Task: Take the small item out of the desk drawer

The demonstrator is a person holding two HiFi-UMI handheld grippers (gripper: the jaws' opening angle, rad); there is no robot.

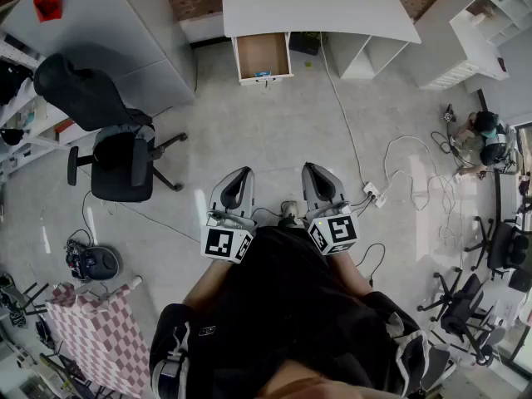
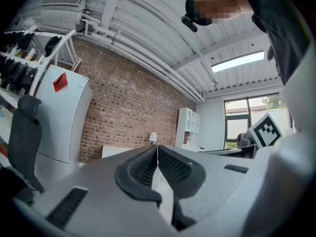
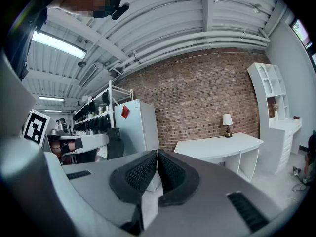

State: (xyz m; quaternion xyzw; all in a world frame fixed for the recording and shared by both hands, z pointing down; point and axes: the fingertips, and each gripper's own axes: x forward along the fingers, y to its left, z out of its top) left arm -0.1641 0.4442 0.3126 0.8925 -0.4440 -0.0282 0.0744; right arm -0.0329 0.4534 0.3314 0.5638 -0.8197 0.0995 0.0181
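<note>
Small item (image 1: 263, 74) in drawer (image 1: 263, 52) — well apart from left gripper (image 1: 241, 175), right gripper (image 1: 313, 170), jaws together

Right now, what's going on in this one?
A person stands on the open floor, some way back from the white desk, holding the left gripper and the right gripper out in front. Both grippers' jaws are together with nothing between them. The desk drawer is pulled out, and a small bluish item lies near its front edge, untouched.
</note>
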